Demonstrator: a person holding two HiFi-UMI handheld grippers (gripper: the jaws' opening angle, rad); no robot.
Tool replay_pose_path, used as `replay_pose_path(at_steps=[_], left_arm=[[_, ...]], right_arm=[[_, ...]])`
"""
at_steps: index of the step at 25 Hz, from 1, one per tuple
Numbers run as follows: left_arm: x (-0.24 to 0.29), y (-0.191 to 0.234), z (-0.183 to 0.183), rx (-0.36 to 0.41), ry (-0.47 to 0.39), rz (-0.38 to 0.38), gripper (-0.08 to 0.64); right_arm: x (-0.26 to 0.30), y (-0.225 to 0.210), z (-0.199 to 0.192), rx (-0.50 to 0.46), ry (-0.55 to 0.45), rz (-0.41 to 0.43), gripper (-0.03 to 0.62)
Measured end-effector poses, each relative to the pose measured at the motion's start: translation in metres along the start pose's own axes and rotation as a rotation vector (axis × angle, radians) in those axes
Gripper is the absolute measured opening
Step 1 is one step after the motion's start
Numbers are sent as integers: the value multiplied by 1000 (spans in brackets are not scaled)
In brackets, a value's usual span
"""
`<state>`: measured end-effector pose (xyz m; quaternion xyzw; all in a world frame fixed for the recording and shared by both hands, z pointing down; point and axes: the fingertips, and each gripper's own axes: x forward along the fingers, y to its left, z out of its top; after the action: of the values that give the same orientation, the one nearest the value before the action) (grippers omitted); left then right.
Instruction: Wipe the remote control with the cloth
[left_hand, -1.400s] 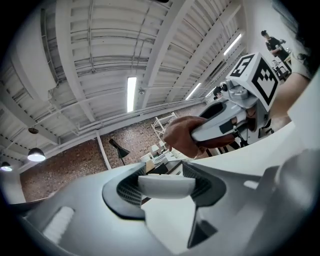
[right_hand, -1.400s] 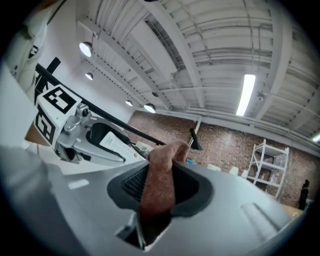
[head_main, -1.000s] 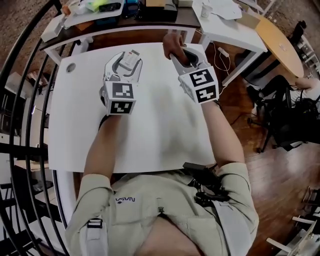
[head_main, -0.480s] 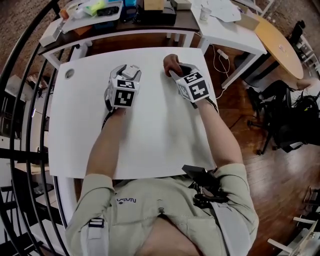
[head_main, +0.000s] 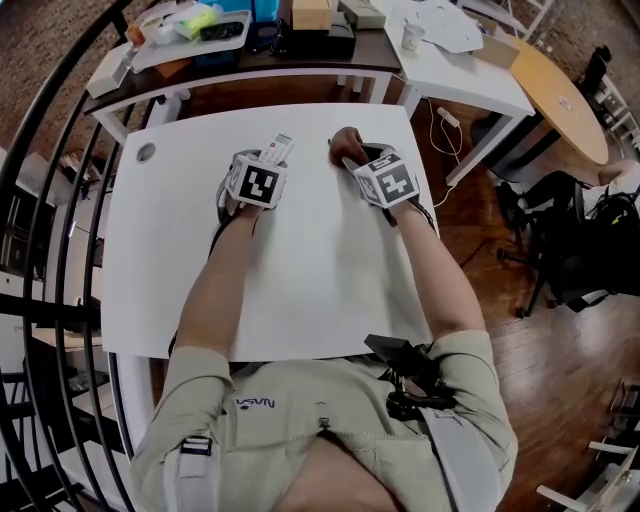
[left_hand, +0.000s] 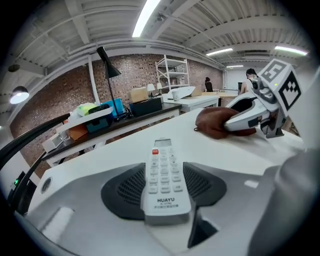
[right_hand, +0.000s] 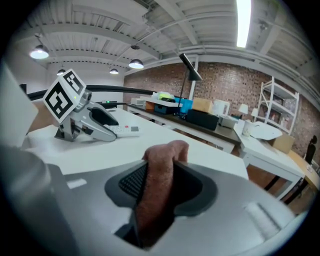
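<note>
Head view puts your white table (head_main: 300, 290) in the middle of the frame, bare apart from a small round fitting (head_main: 146, 152) near its upper left corner. Past its far edge a dark table (head_main: 300, 52) carries clutter. Wooden floor (head_main: 500, 300) shows at the right, and a black railing (head_main: 60, 200) curves down the left edge. Left gripper view adds a brick wall (left_hand: 125, 75), a black lamp (left_hand: 106, 62) and white shelving (left_hand: 172, 72) under ceiling strip lights.

Your left hand-held gripper (head_main: 266, 160) pinches the remote control (left_hand: 165, 175) between its pads, at the upper centre of the head view, low over the table. The remote control is slim and white, with rows of pale buttons, one red button under a small display at the far end, and HUAYU printed near the held end. Just to its right, your right hand-held gripper (head_main: 350, 152) grips the brown cloth (right_hand: 157, 185), bunched upright between the pads. Those jaws have just been opening, yet the cloth sits clamped between them.
</note>
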<state>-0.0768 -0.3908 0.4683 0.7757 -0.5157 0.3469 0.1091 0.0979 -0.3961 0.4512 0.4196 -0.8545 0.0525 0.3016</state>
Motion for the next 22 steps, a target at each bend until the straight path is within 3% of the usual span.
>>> replay_pose_path(at_steps=[5,8,10,13,15,19,22], left_arm=[[-8,2,6,2,-35,7,293],[-30,-8,26,-20,-145,-32,295],[-60,-14,48,-37,-269,-55,293],[-134,-19,78,-52,-506,-38,251],[-185,-31,85,-53,-613,-21,184],[-266,-64,85,4,-750,-2,150],[-322,-80,64,-7,-856,23,89]], right_arm=[[-12,-8,6,64,-65,-24,212],[-42,-12,30,94,-171,-72,215],[-72,-6,55,89,-273,-102,215],[-141,21,99,56,-459,-139,120],[-188,45,116,32,-544,-149,16],[-253,82,119,32,-626,-172,5],[-290,116,104,34,-668,-194,5]])
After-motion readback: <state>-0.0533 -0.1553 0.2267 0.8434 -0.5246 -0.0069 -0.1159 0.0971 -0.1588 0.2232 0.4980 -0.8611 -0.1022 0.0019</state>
